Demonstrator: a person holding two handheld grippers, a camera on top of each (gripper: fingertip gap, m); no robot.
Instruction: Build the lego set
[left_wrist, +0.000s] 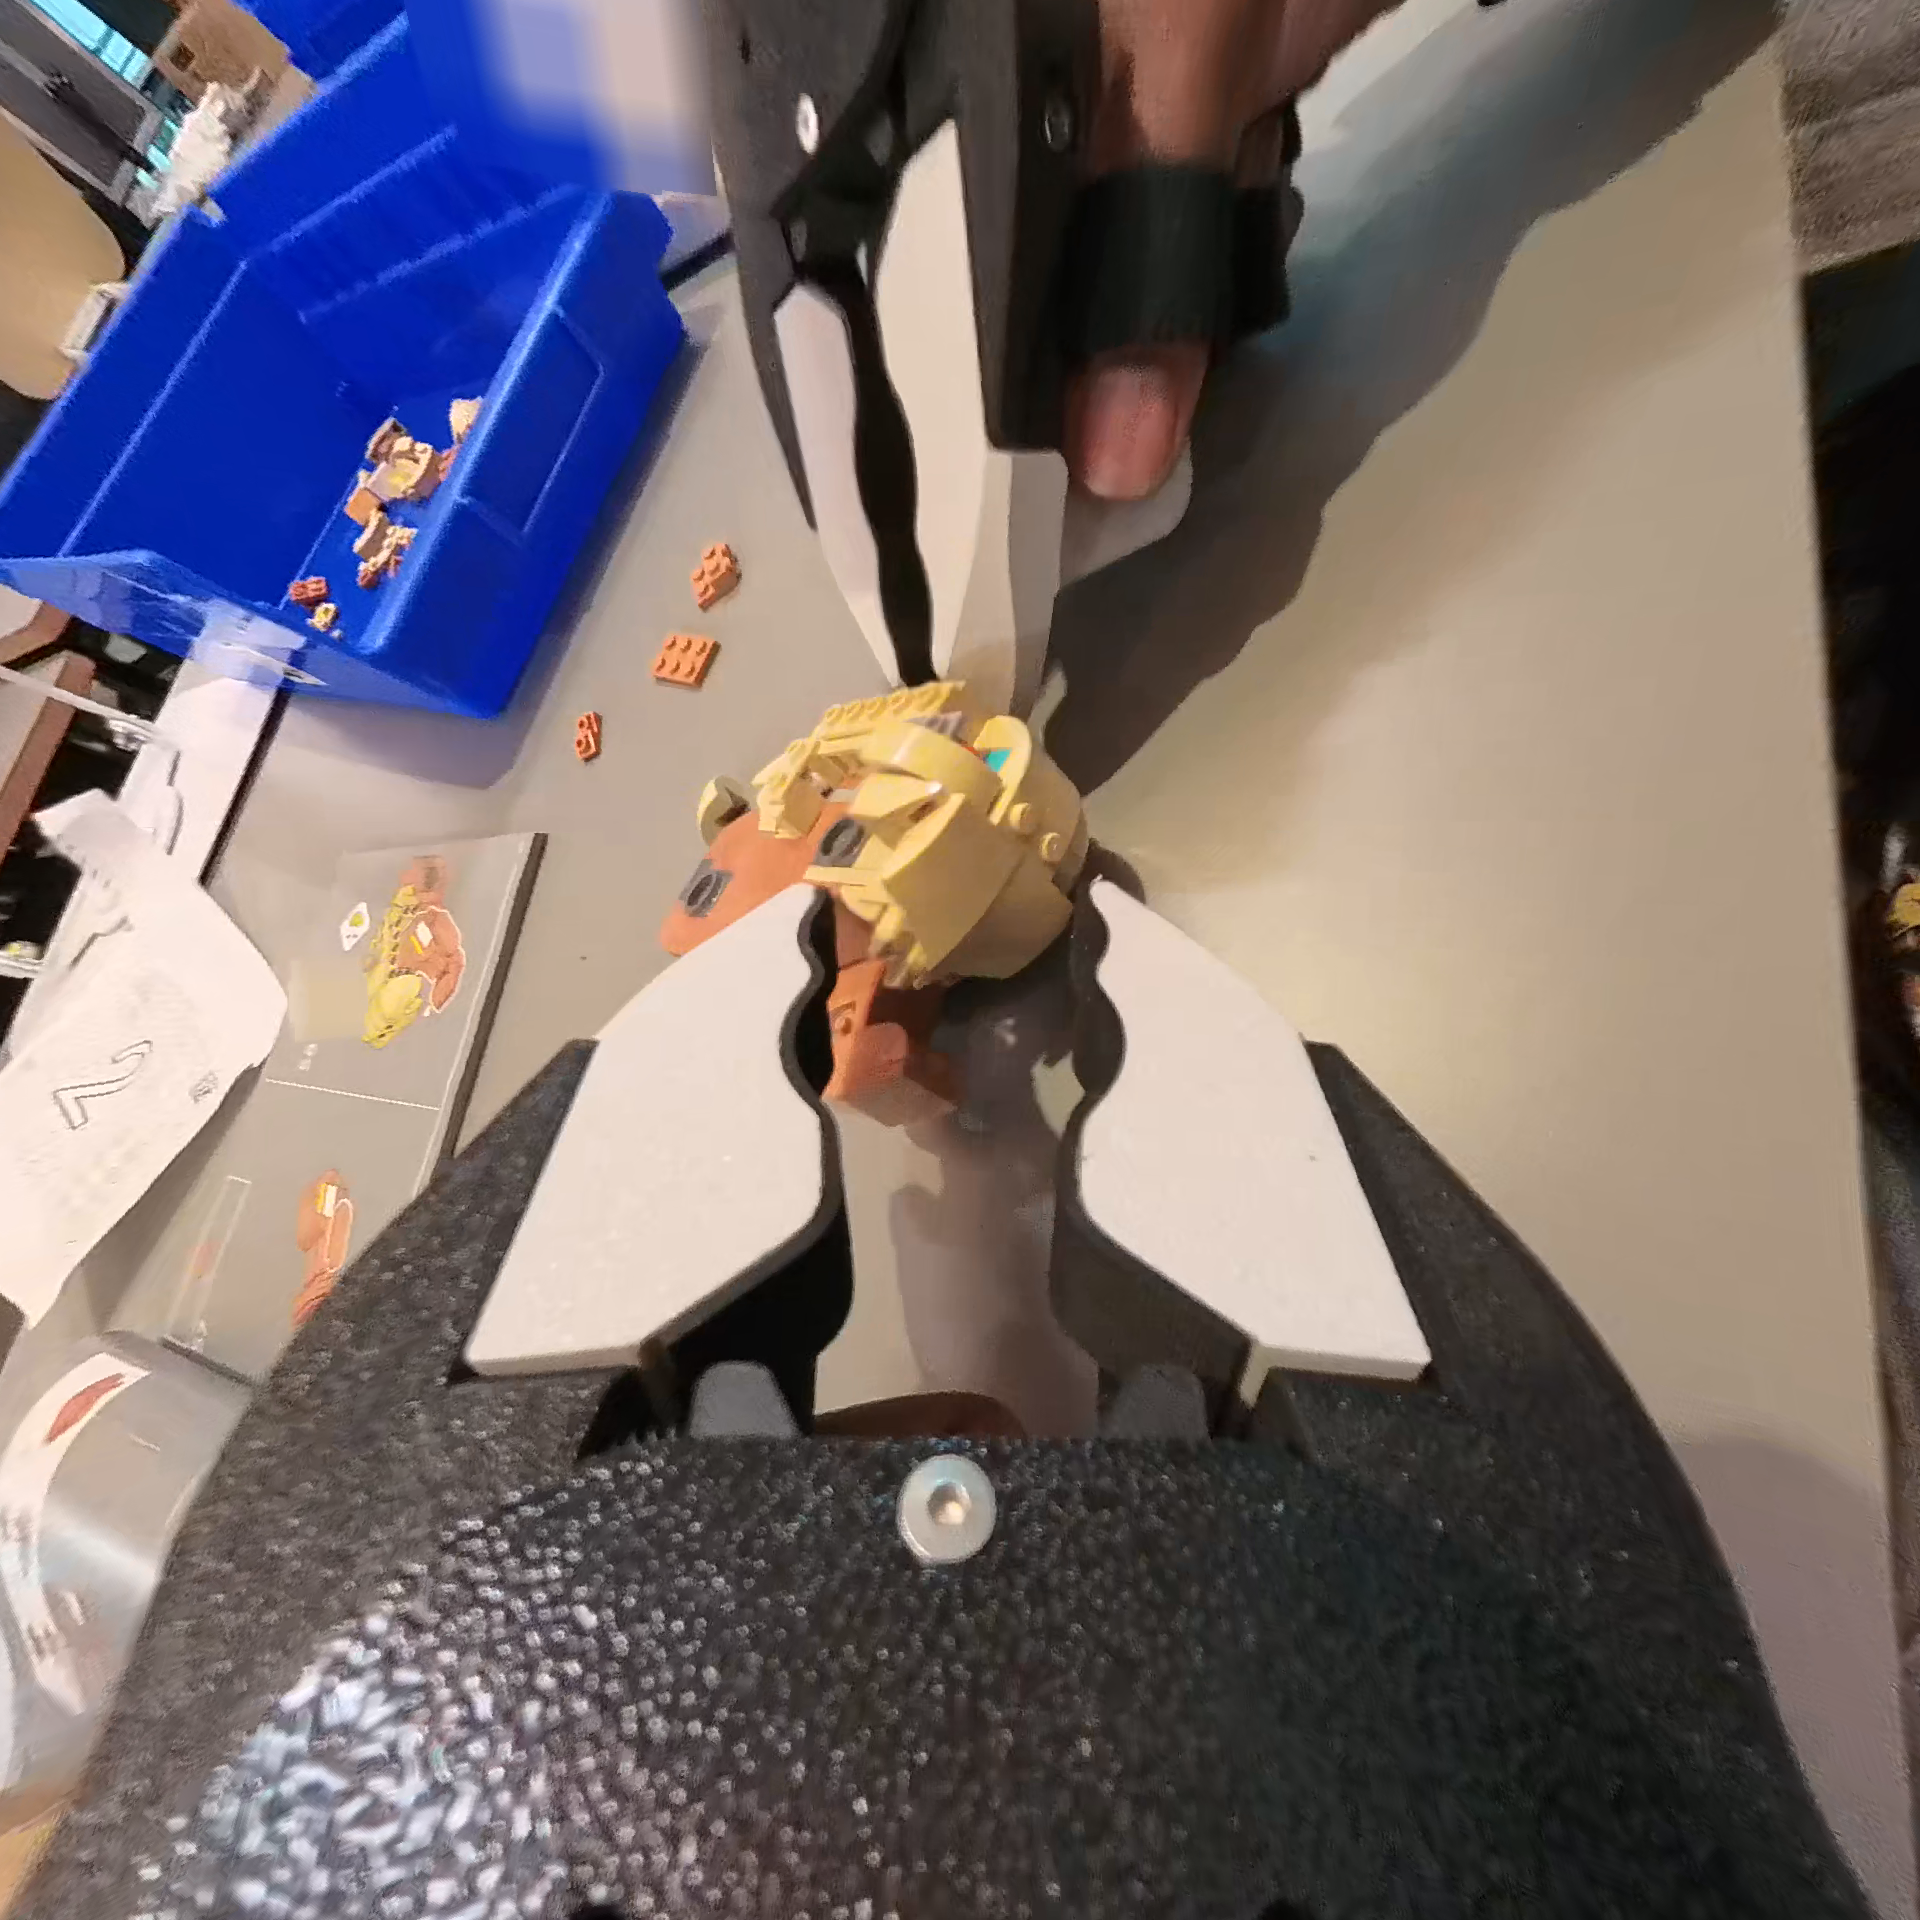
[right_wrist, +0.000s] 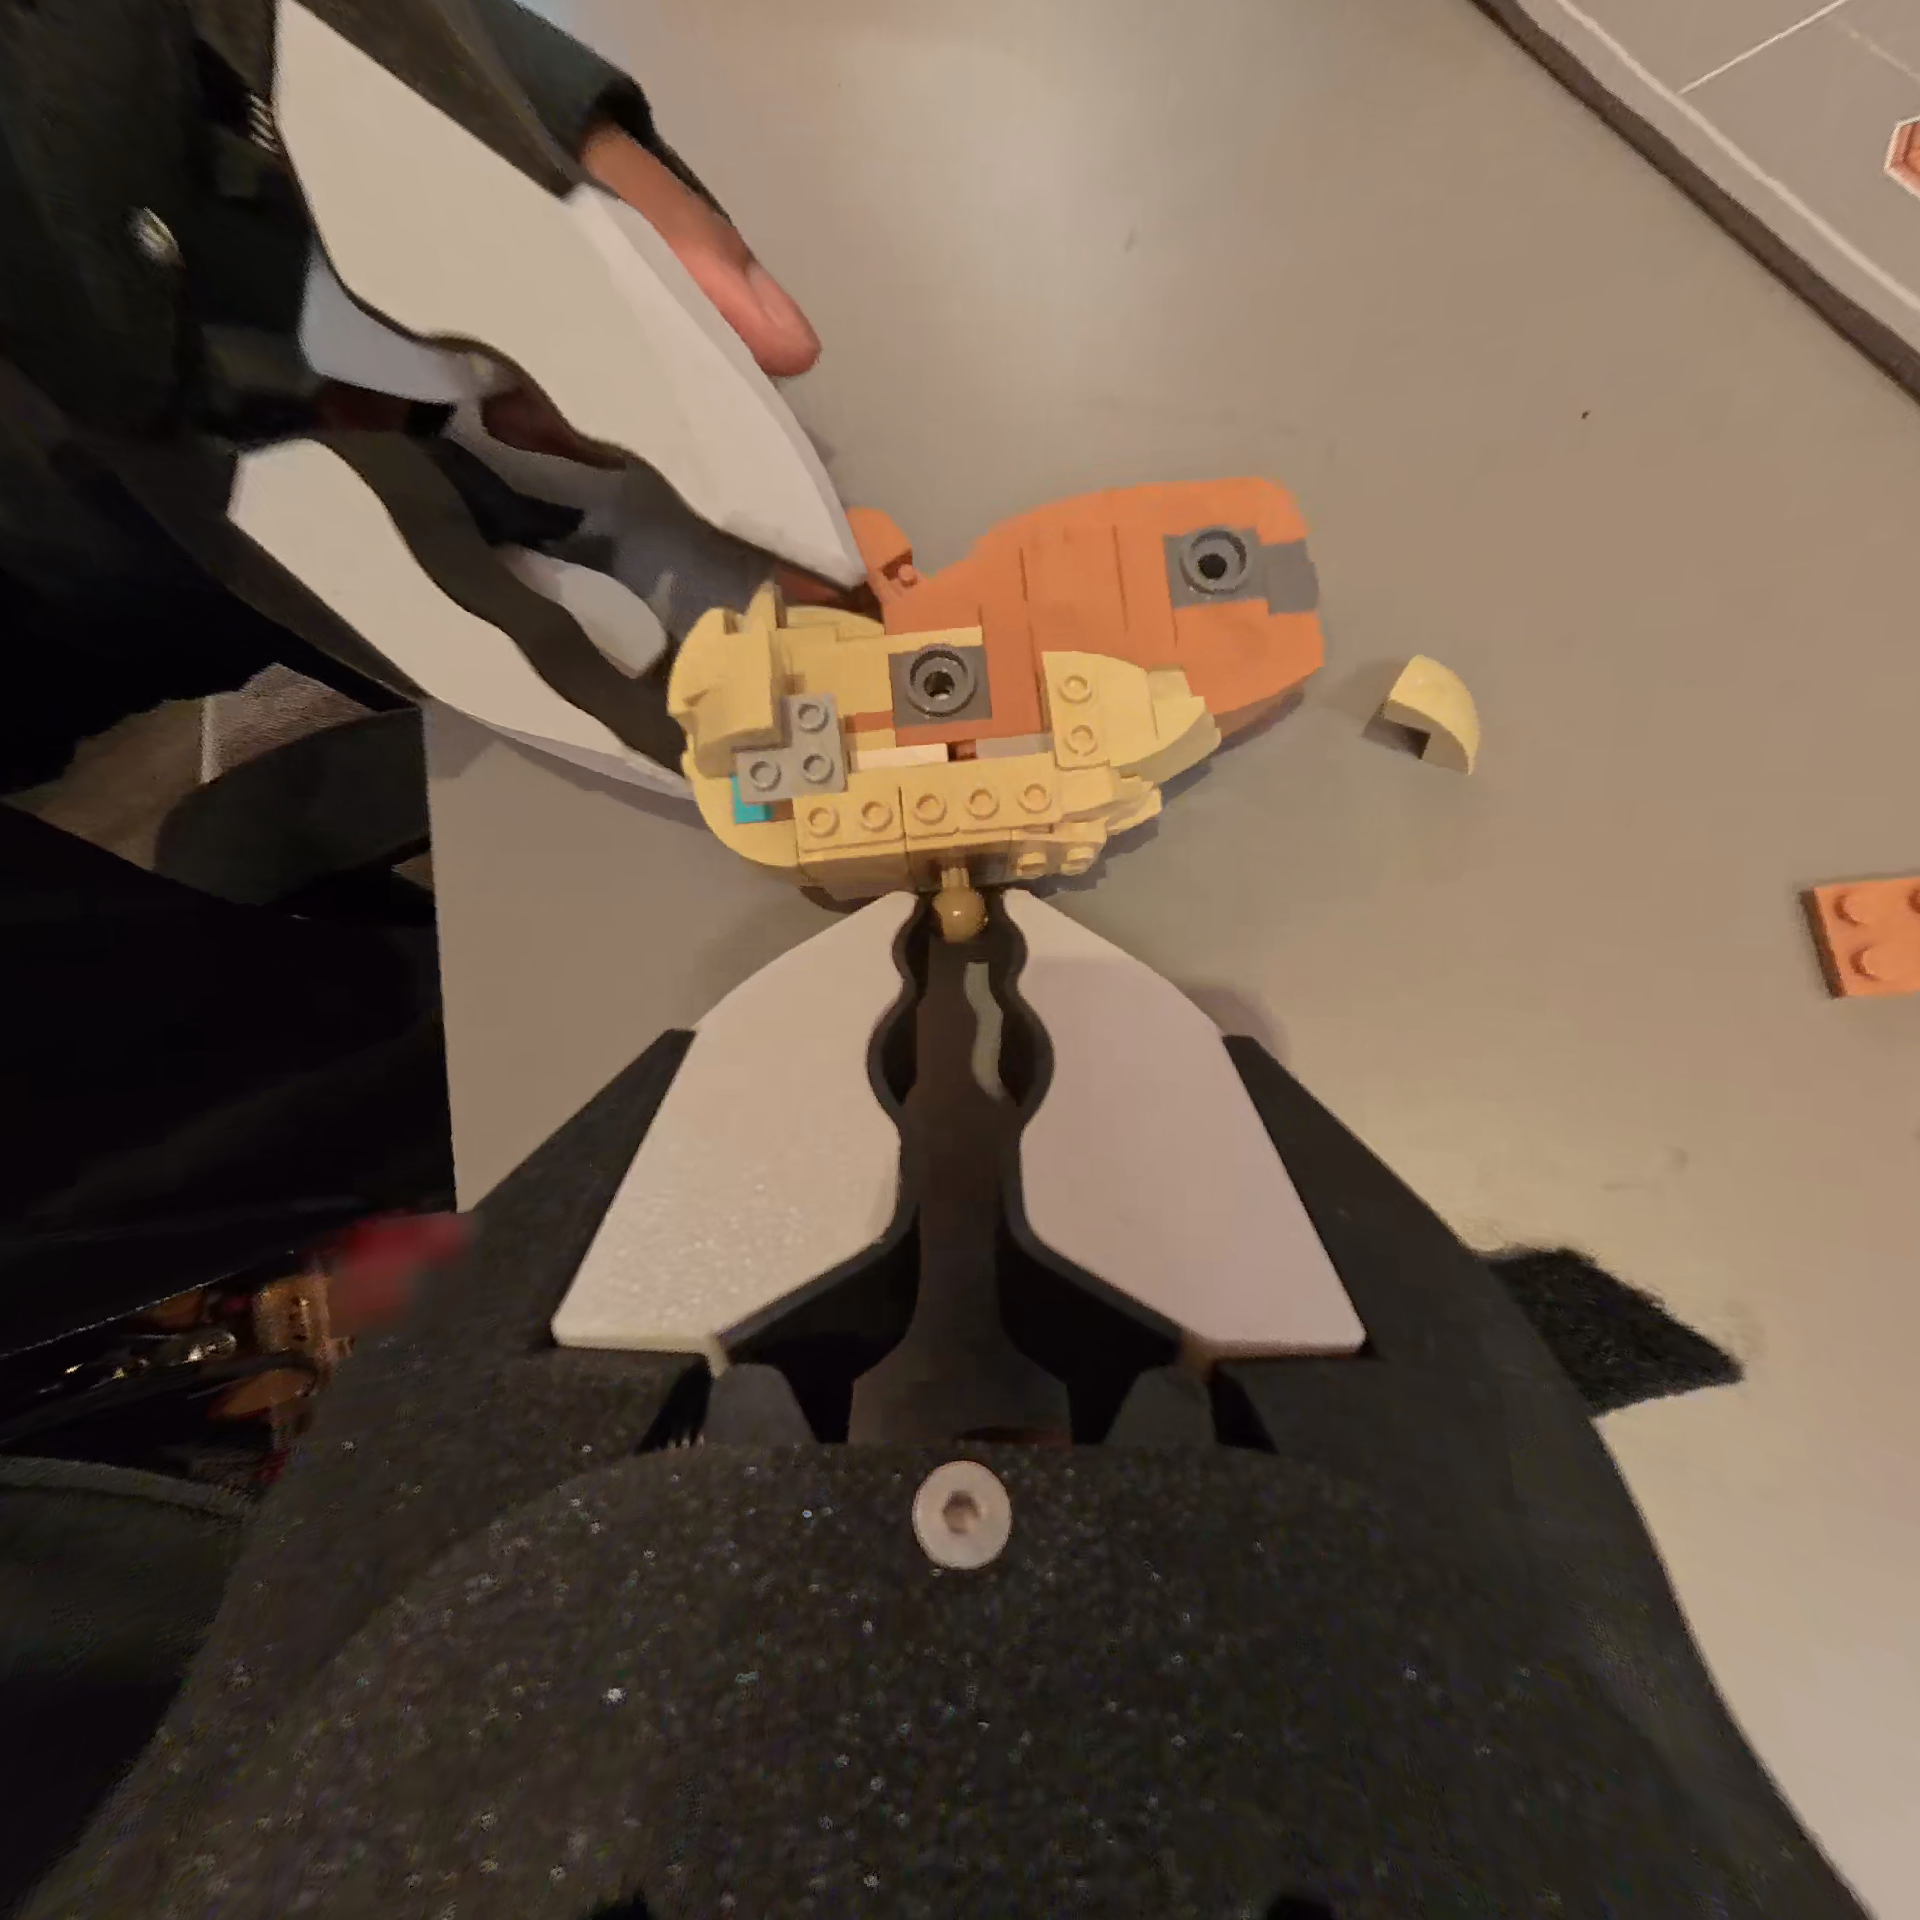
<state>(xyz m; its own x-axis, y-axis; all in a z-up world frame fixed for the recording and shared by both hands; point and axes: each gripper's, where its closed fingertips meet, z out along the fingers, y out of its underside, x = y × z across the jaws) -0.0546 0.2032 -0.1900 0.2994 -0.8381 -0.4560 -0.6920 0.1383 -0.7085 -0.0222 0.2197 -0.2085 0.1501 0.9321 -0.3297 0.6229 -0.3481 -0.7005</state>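
A white paper bag (left_wrist: 99, 1060) lies at the left edge of the desk (left_wrist: 1455, 727) and has a big number printed on it. The open instruction booklet (left_wrist: 416, 997) beside it shows only pictures; any small print there is too blurry to read.

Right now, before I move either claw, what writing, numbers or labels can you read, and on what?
I do not repeat writing, so here is what bears it.
White paper bag: one large printed numeral, with small print beside it that is too blurred to read.
Instruction booklet: build pictures, with tiny marks too small to read.
Clear plastic wrapper: blurred print.
Lego model: no writing visible.
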